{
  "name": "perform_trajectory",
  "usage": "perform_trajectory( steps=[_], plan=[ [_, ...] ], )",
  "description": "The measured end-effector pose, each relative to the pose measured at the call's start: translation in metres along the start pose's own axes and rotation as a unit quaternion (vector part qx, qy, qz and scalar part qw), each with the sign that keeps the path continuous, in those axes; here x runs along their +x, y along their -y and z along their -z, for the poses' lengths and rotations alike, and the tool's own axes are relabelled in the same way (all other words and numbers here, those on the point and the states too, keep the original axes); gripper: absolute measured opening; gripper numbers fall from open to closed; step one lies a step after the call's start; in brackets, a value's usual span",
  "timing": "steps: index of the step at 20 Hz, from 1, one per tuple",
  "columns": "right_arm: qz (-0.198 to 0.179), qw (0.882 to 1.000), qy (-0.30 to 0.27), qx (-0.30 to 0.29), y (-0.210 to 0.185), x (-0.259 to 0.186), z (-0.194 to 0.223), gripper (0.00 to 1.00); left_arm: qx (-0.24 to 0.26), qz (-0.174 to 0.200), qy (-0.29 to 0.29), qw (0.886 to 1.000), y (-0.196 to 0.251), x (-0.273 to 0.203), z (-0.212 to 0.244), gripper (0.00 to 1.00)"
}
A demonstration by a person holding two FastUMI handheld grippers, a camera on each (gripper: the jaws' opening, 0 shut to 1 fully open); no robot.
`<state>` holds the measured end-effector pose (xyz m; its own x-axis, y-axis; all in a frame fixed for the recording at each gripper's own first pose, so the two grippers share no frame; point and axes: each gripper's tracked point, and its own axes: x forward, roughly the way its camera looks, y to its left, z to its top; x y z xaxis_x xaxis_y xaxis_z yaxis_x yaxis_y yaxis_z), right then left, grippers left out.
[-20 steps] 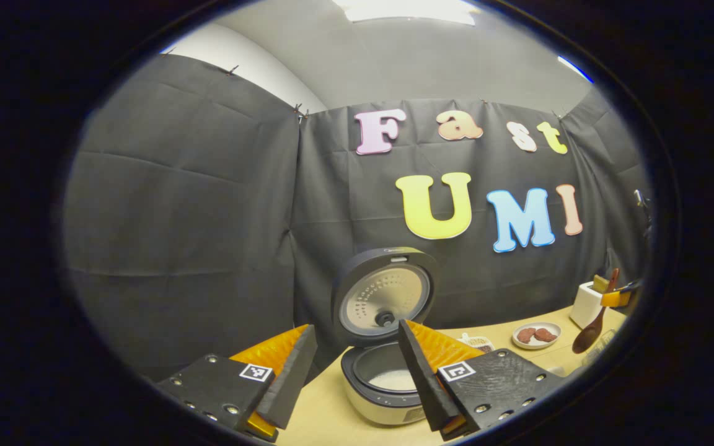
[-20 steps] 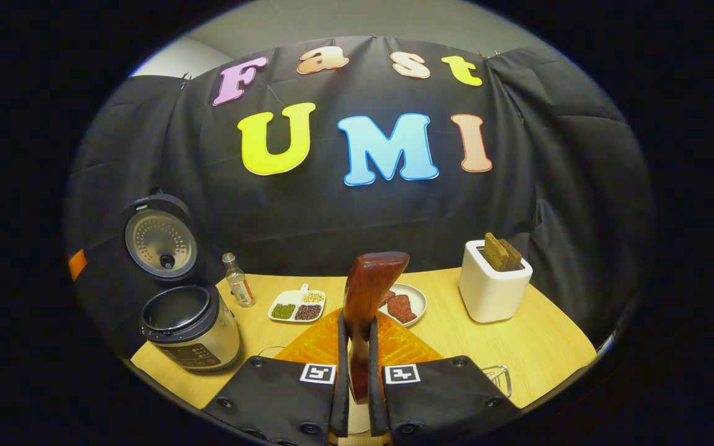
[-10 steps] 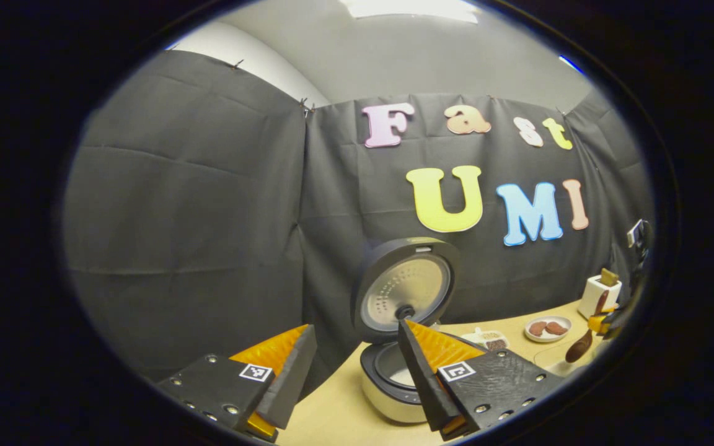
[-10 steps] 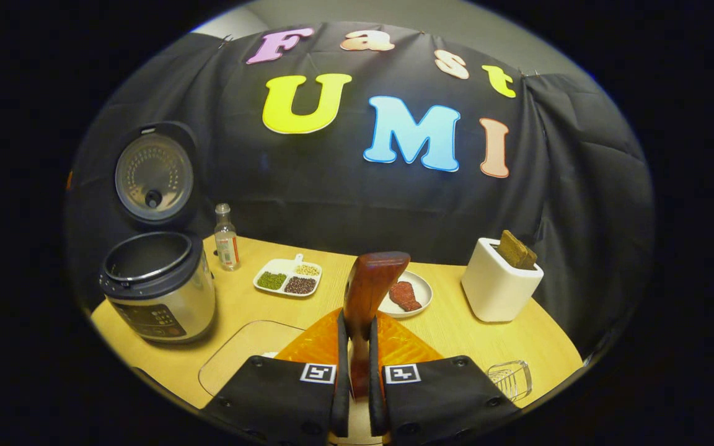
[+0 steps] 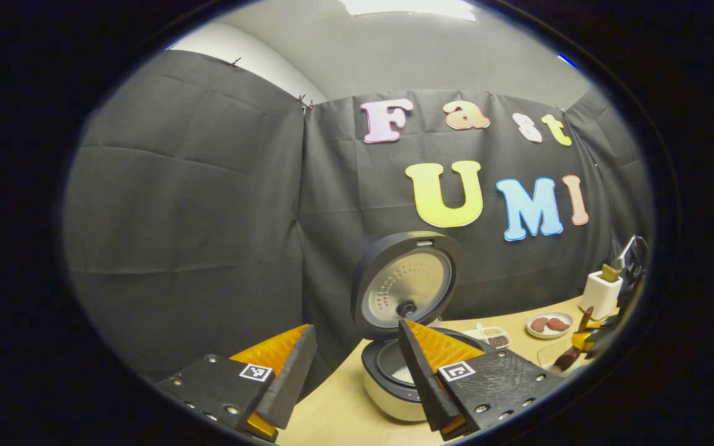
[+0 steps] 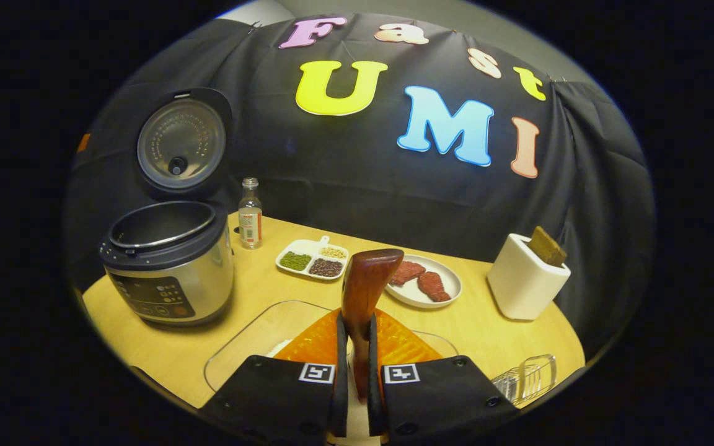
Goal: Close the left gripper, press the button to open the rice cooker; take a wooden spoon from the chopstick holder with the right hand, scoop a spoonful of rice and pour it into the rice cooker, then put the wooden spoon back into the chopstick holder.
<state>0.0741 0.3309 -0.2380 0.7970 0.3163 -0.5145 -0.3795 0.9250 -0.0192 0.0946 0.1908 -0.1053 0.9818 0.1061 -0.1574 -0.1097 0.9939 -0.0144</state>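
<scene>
**Supervisor:** Report tool states and spoon position.

**Operator:** My right tool [image 6: 353,396] is clenched on the wooden spoon [image 6: 366,291]; both fingers press the handle. The spoon's long axis runs straight ahead and up from the tool. I can't tell which end is the bowl from the right gripper view; in the left gripper view the spoon [image 5: 571,354] hangs bowl-down under that tool. My left tool [image 5: 357,371] is released, jaws apart, holding nothing.

**Supervisor:** Where is the rice?

**Operator:** Directly below and just ahead of the right tool sits a clear tray [image 6: 251,337] on the worktop [image 6: 493,328], with white rice at its near edge, partly hidden by the tool. I judge the next move is a dip straight down into it.

**Supervisor:** And the rice cooker?

**Operator:** The rice cooker [image 6: 168,266] stands ahead and to the left of the right tool, lid upright, pot open. From the left tool it lies just ahead, partly behind the right-hand finger [image 5: 431,371].

**Supervisor:** Obstructions?

**Operator:** A small bottle [image 6: 250,214], a divided dish of beans [image 6: 313,260] and a plate [image 6: 450,288] stand beyond the tray, off the likely path to the cooker. The white holder [image 6: 527,285] is ahead right, well apart. A small clear dish [image 6: 527,378] sits near right.
</scene>
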Motion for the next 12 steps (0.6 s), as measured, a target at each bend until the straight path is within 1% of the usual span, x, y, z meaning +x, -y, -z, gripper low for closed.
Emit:
perform_trajectory(
  steps=[4,7,8,10,12],
  plan=[
    [-0.029,0.998,-0.02,0.059,-0.015,-0.003,0.003,0.15,0.0,0.002,0.003,1.0,0.005,-0.005,-0.003,0.8],
    [-0.05,0.99,-0.039,0.129,-0.017,-0.006,0.005,0.15,0.0,-0.001,0.005,1.0,0.004,-0.009,-0.005,0.8],
    [-0.055,0.984,-0.045,0.161,-0.014,-0.007,0.006,0.15,-0.001,-0.002,0.004,1.0,0.004,-0.01,-0.005,0.8],
    [-0.058,0.97,-0.06,0.228,-0.003,-0.009,0.006,0.15,-0.002,-0.004,0.006,1.0,0.003,-0.013,-0.007,0.8],
    [-0.059,0.95,-0.076,0.296,0.013,-0.008,0.011,0.15,-0.001,-0.005,0.007,1.0,0.004,-0.015,-0.009,0.8]
  ],
)
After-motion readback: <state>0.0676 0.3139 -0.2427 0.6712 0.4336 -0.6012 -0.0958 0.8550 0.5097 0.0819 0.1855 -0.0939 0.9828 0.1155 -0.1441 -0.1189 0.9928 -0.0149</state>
